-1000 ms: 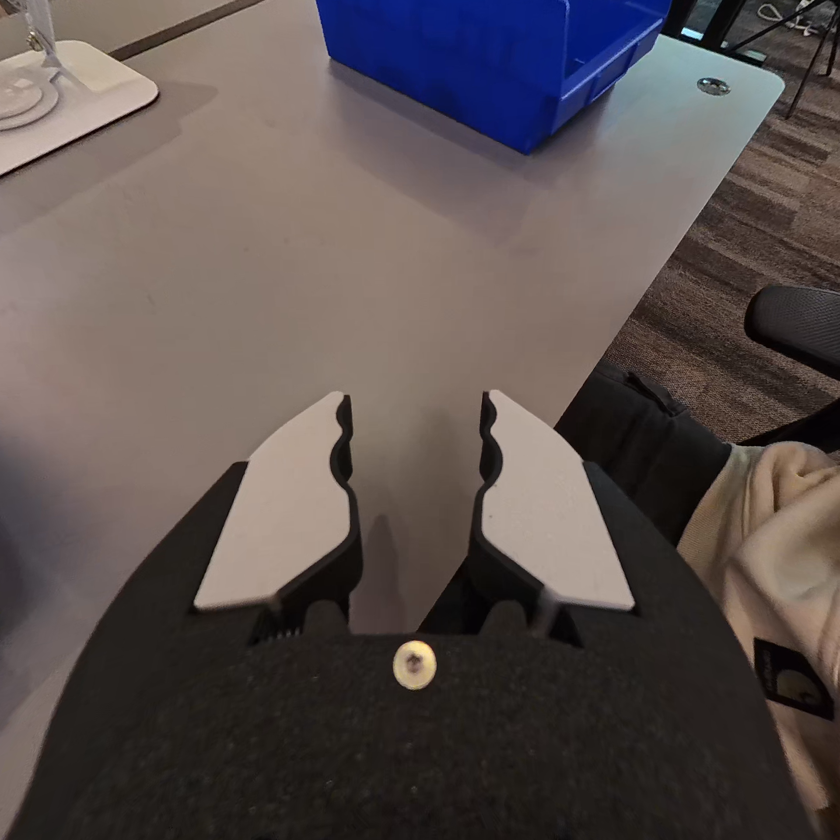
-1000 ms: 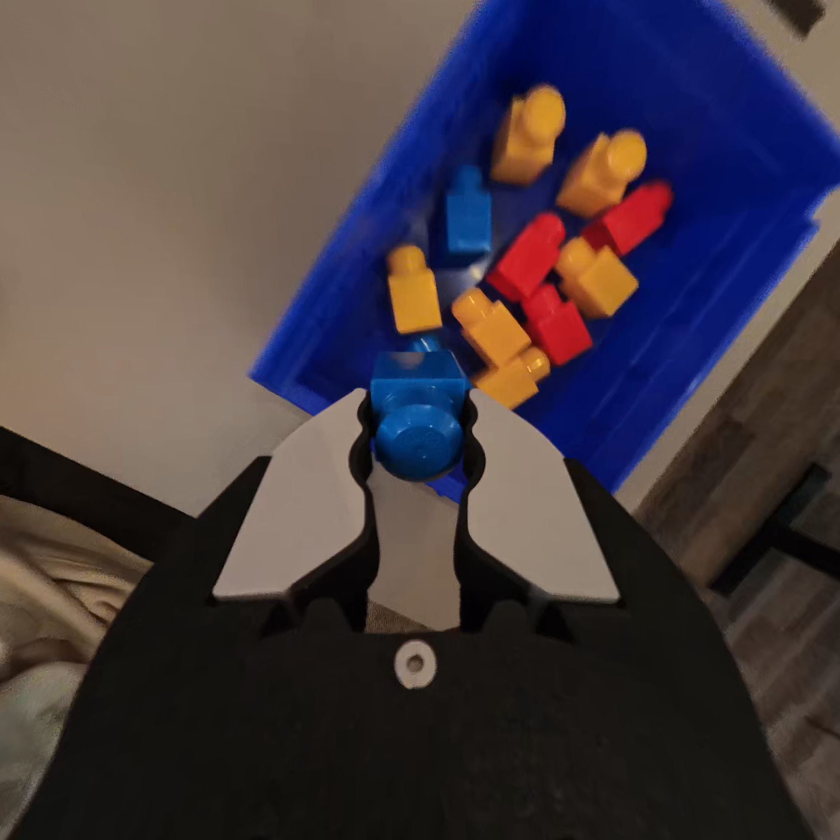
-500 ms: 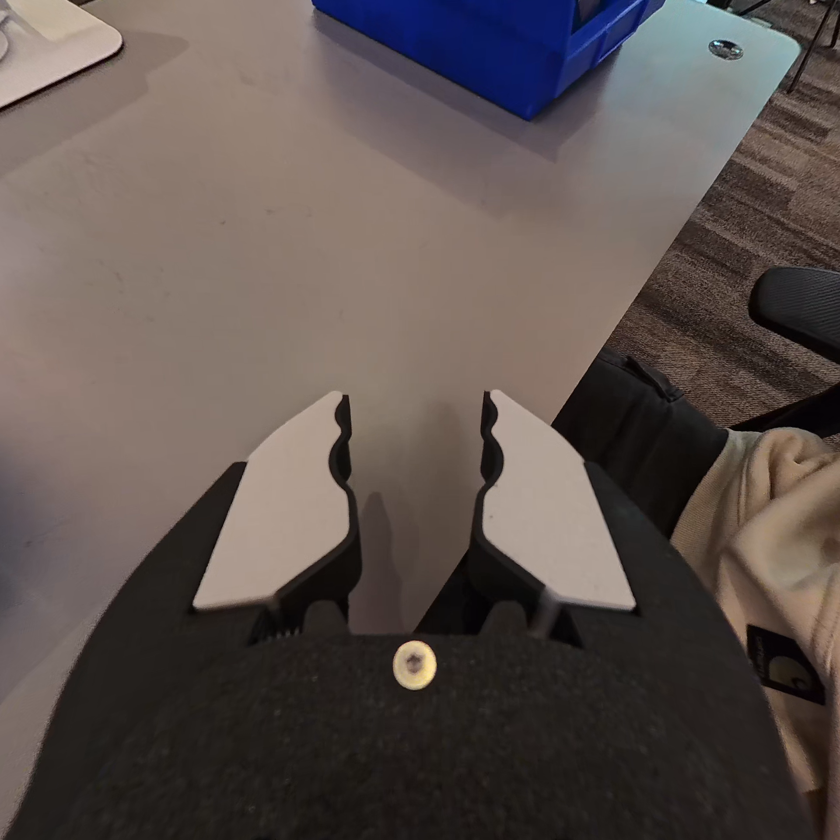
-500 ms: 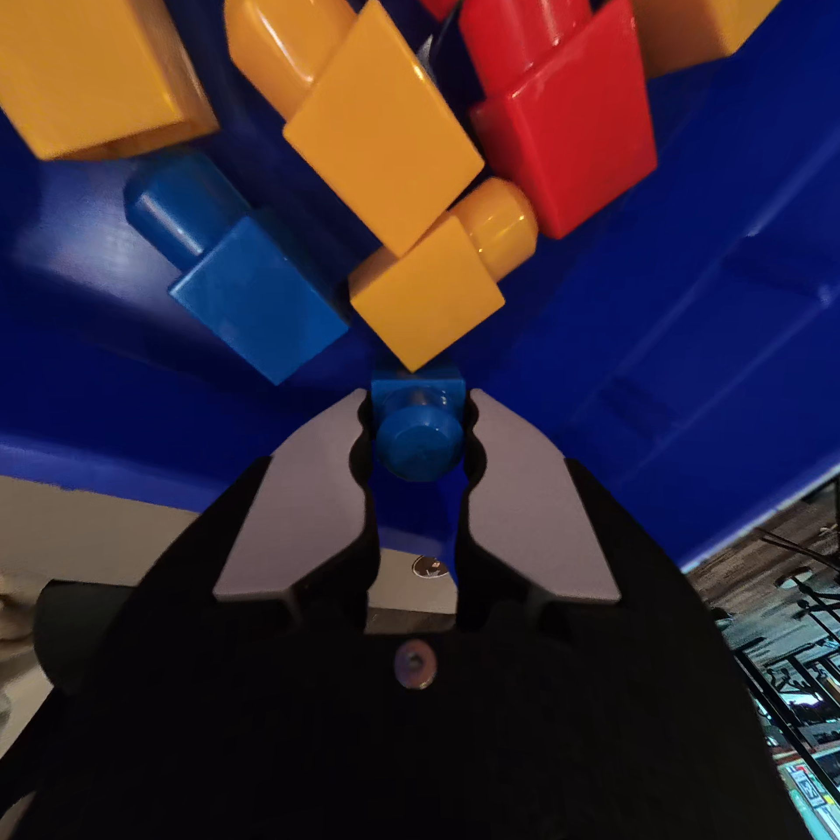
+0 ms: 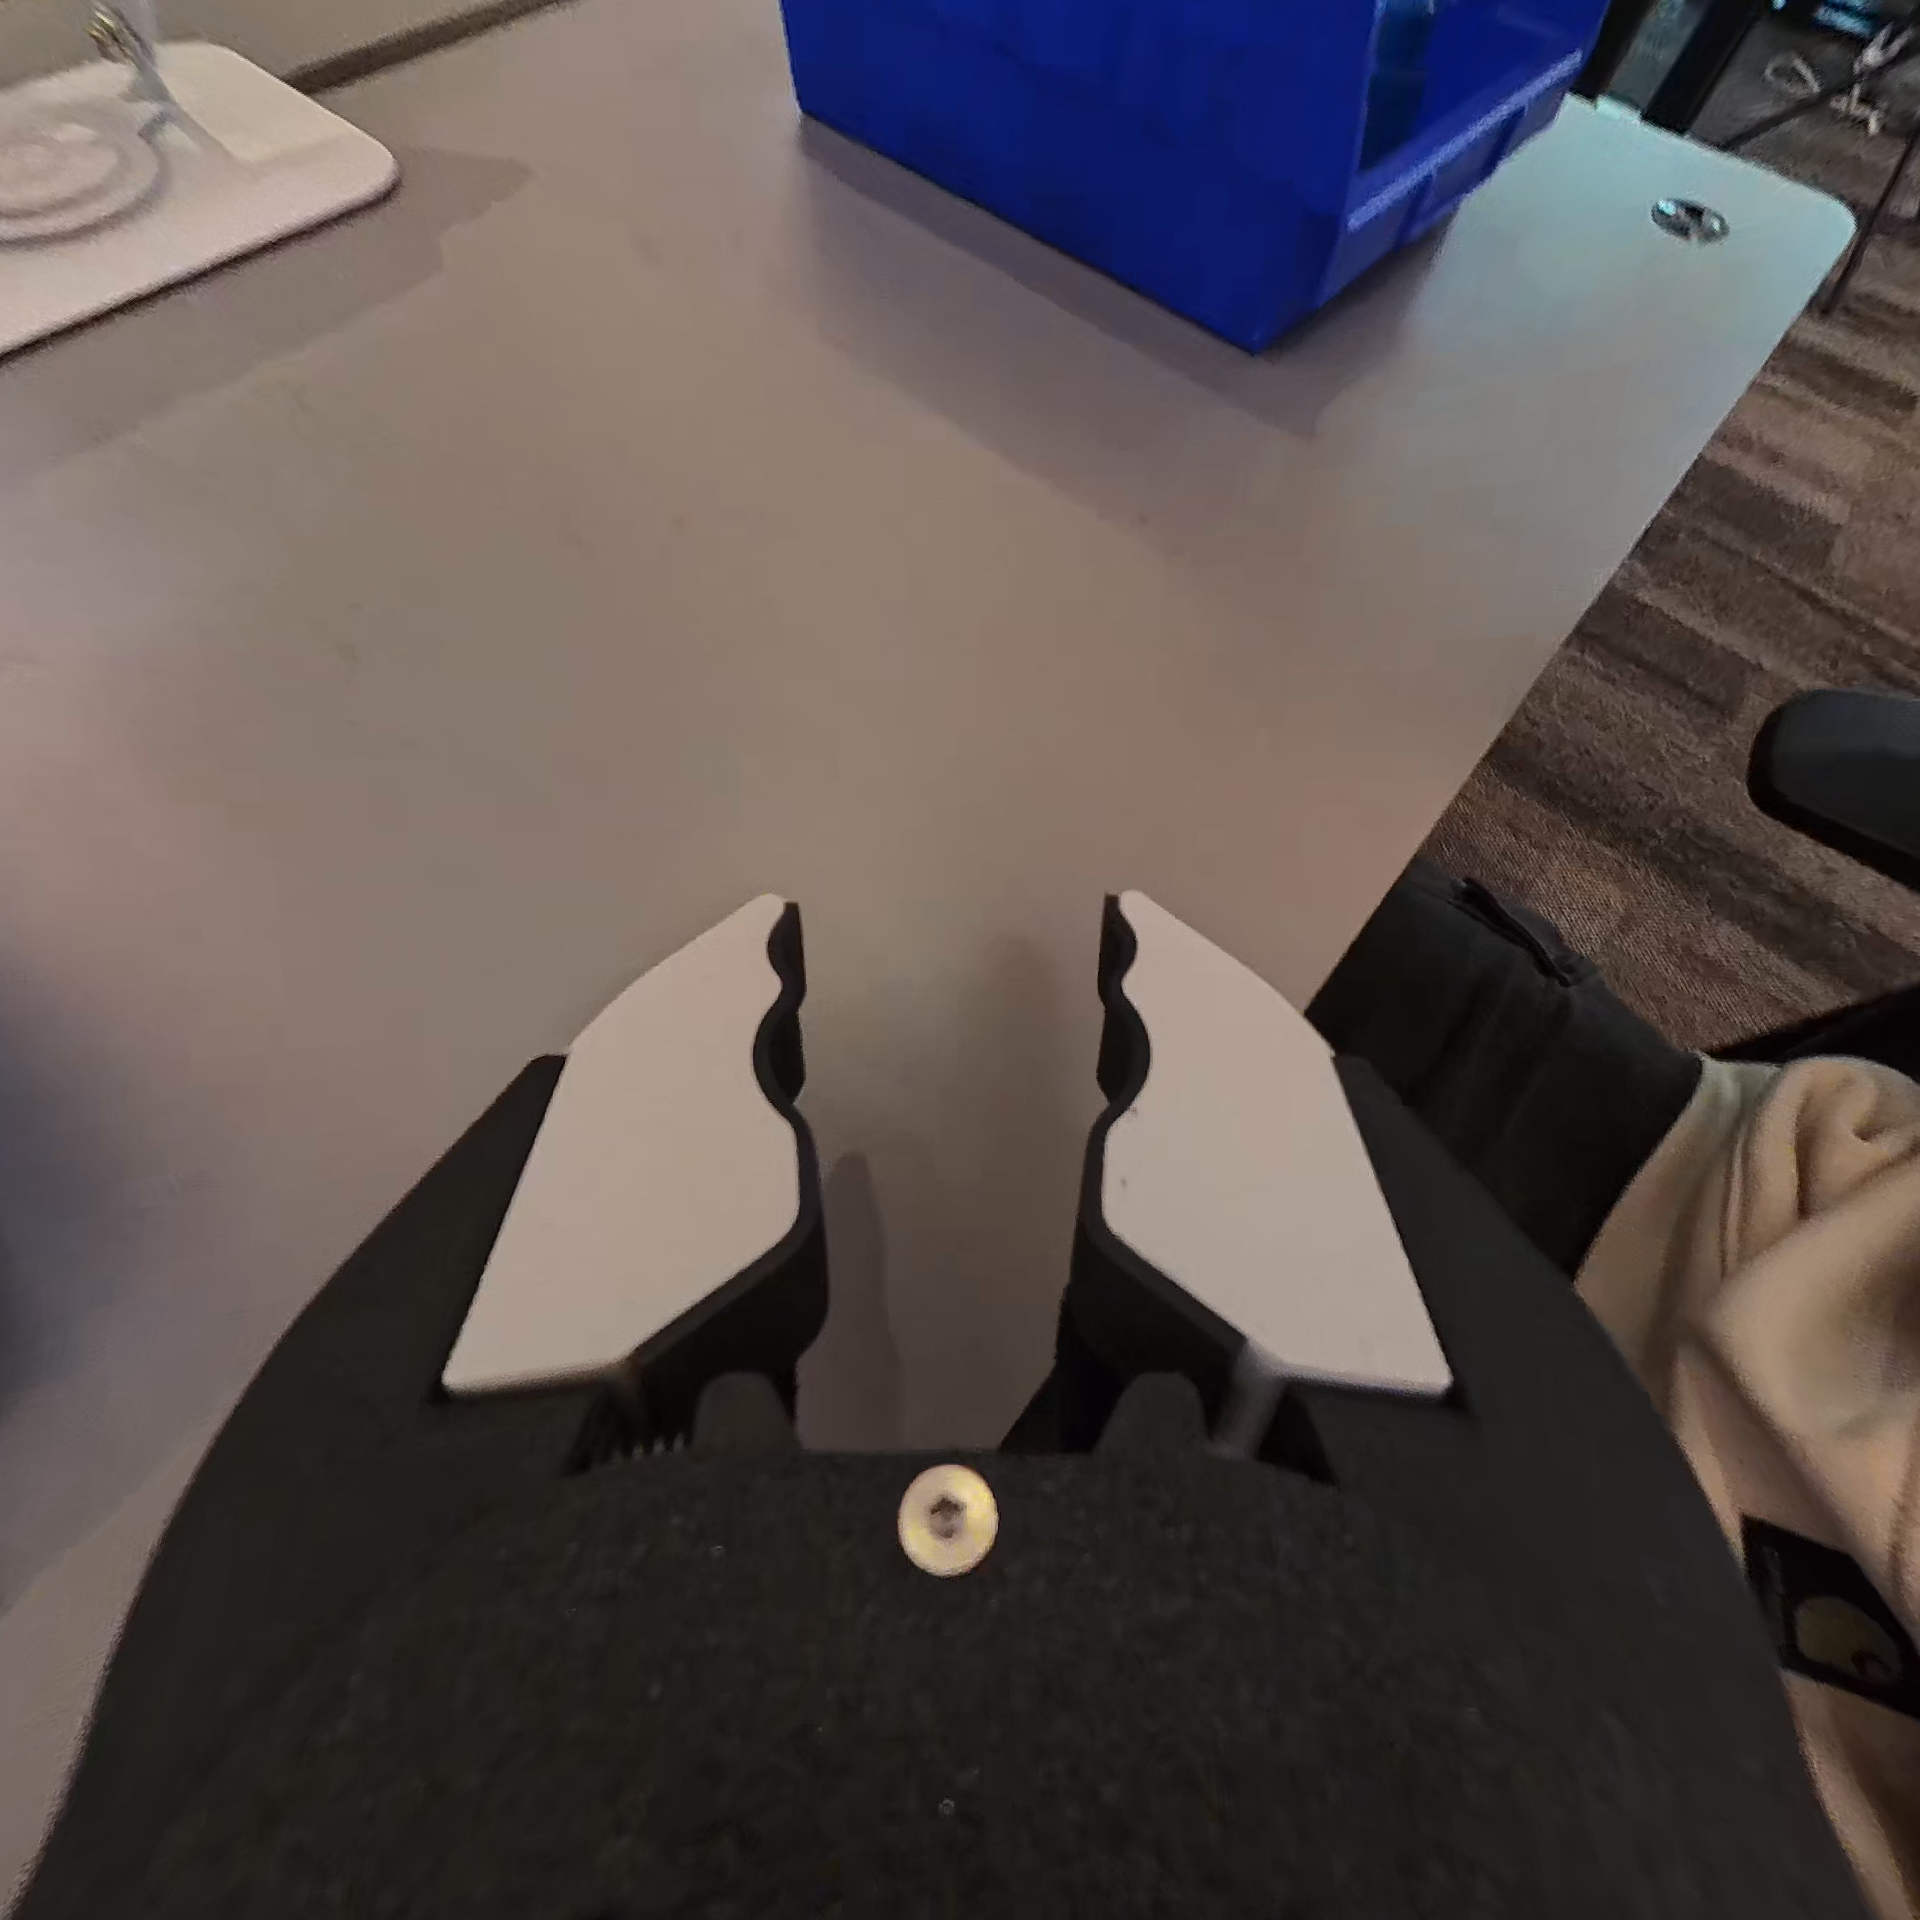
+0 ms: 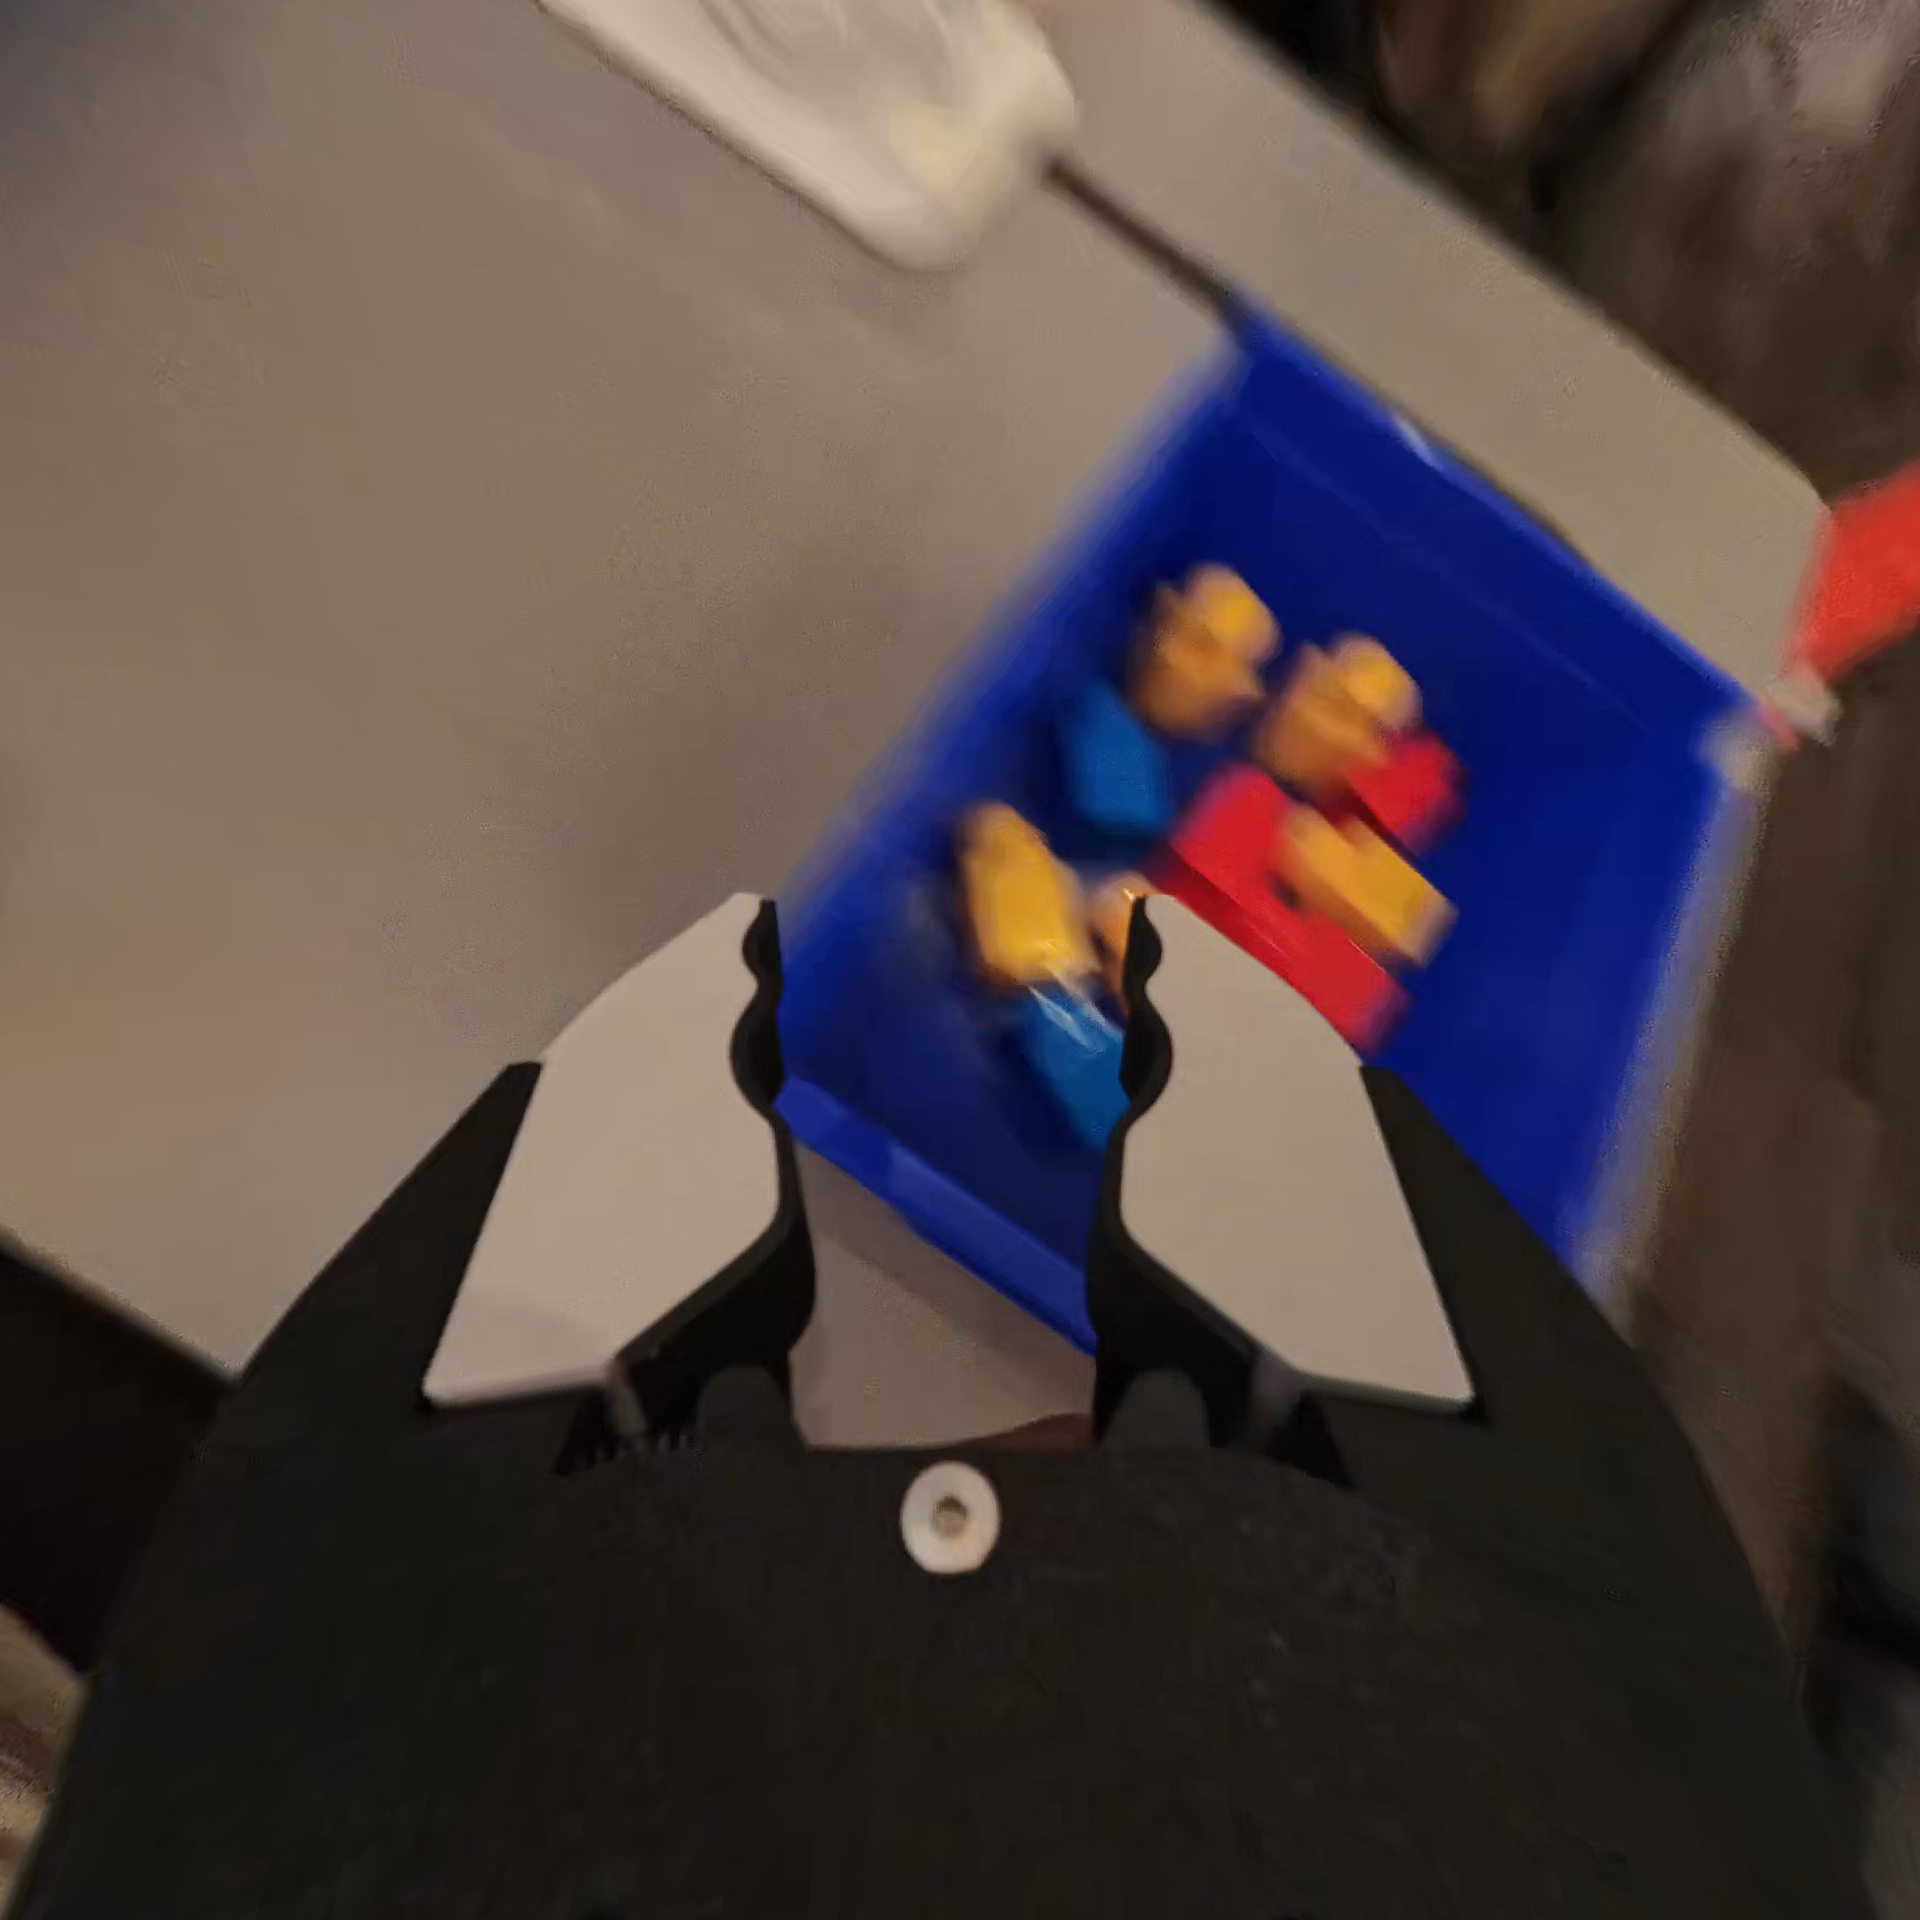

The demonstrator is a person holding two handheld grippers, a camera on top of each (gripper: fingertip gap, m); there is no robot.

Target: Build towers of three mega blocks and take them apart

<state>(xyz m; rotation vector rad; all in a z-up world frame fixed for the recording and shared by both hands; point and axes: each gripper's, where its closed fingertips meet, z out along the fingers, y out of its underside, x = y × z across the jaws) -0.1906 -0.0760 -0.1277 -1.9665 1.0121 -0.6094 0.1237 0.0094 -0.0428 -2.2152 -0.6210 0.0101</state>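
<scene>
Since the table (image 5: 727, 582) has no tower on it yet, my guess is the step now is picking a block out of the blue bin (image 6: 1621, 935) to start one. The right gripper (image 6: 951, 920) hangs above the near edge of the bin with its fingers spread wide and nothing between them. The left gripper (image 5: 951, 914) is also wide open with nothing in it, waiting over bare table.

To do this well, the right gripper should slow down first (its picture is very smeary). Then it should choose a block that lies a bit apart from the rest, like the blue block (image 6: 1070, 1049) just past its fingertips at about 1 o'clock, or the yellow block (image 6: 1023, 904) beside it. The fingers should go on two flat sides and squeeze firmly. The red blocks (image 6: 1278, 894) at 2 o'clock look packed close with other yellow ones, so they may be harder to get.

Only the right wrist view looks down into the bin and shows the blocks. The left wrist view sees just the bin's outside wall (image 5: 1143, 135) at 1 o'clock, but it shows the wide bare table, a white pad (image 5: 208, 197) at 11 o'clock, and a person's cream sleeve (image 5: 1787, 1299) at 4 o'clock.
</scene>
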